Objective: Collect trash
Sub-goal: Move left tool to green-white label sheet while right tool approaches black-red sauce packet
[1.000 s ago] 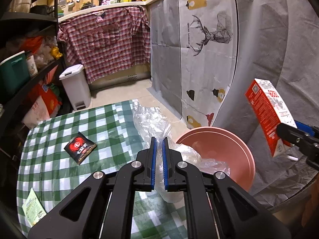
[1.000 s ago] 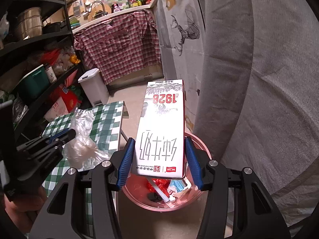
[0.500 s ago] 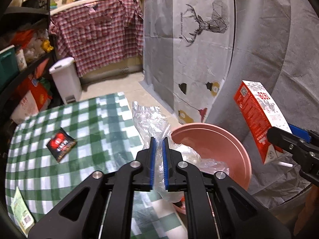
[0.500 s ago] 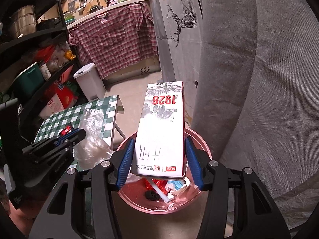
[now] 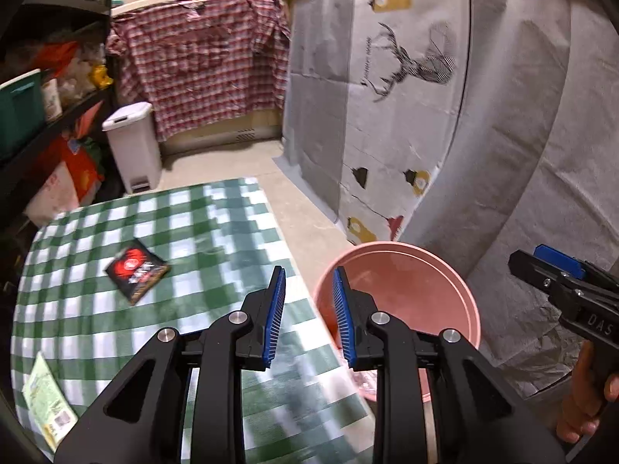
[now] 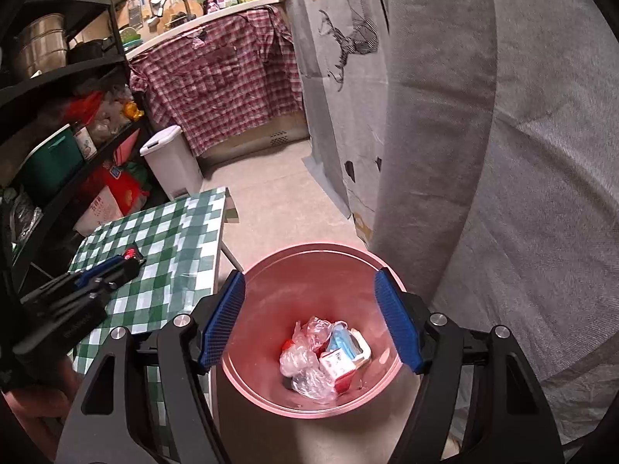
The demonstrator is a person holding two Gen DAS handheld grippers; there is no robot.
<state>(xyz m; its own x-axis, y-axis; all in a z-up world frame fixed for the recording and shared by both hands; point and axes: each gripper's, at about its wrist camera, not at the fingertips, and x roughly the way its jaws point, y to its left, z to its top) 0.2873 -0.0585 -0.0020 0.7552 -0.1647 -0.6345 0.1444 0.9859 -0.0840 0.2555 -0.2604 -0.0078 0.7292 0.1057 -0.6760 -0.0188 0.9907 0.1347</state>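
- The right gripper hangs directly above the pink bin, its blue-padded fingers spread wide and holding nothing.
- At the bottom of the bin lie a red-and-white carton, crumpled clear plastic and a blue-and-white package, heaped together and touching.
- The left gripper sits over the near edge of the green-checked surface, its fingers parted and empty; the right-hand finger overlaps the bin's rim in the left wrist view.
- Two pieces of trash are on the surface: a dark red-and-black sachet lying flat toward the left of centre, and a pale green paper packet at the near left edge, well apart from the sachet.
- The bin stands on the floor just beside the surface's right edge, in front of a grey cloth covering.
- In the left wrist view the right gripper appears at the far right, a hand wrapped round its grip.
- Behind, a white pedal bin stands on the tiled floor near a red plaid cloth draped from a counter, with dark shelving full of containers on the left.
- A pale sheet printed with a deer hangs beside the grey covering.
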